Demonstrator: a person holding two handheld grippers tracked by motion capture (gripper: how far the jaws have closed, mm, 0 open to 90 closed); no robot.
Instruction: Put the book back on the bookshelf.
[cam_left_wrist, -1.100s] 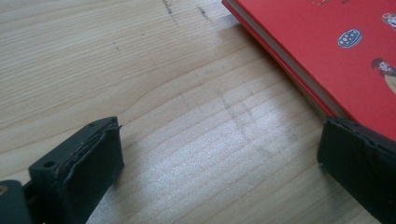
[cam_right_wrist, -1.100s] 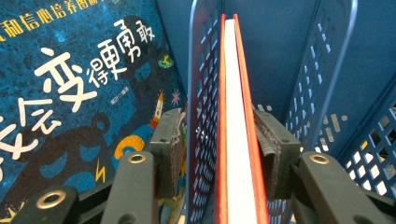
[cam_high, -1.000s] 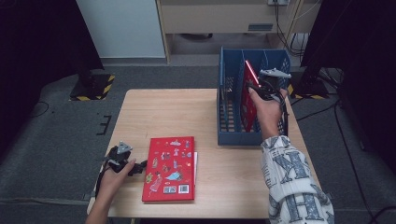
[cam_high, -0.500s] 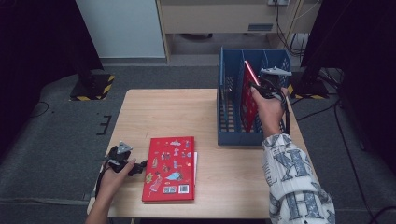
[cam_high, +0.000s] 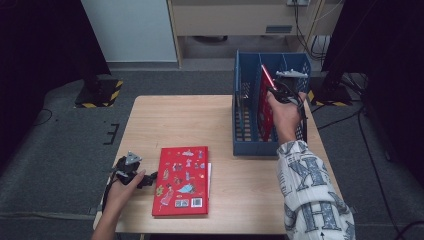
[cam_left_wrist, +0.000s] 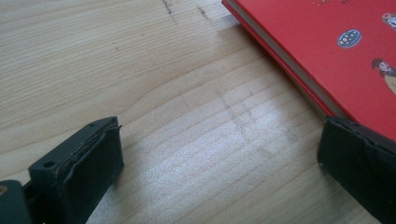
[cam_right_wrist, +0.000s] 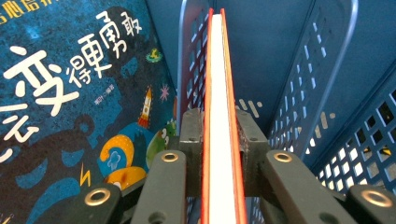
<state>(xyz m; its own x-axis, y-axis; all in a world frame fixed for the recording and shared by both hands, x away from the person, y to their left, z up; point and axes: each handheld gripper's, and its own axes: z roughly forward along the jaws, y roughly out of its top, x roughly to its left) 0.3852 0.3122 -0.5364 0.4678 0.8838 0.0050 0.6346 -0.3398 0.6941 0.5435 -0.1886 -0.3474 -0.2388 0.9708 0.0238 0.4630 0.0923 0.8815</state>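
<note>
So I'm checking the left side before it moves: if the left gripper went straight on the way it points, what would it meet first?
Probably the red book: the left gripper is open, and its right finger already sits at the book's edge.

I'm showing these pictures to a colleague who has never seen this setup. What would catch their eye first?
Probably the red book standing on edge in the blue slotted rack at the table's far right, clamped between the right gripper, whose jaws have just been closing on it. Next, a second red book lying flat near the front edge, with the open left gripper resting beside it. A dark blue picture book stands in the neighbouring slot.
</note>
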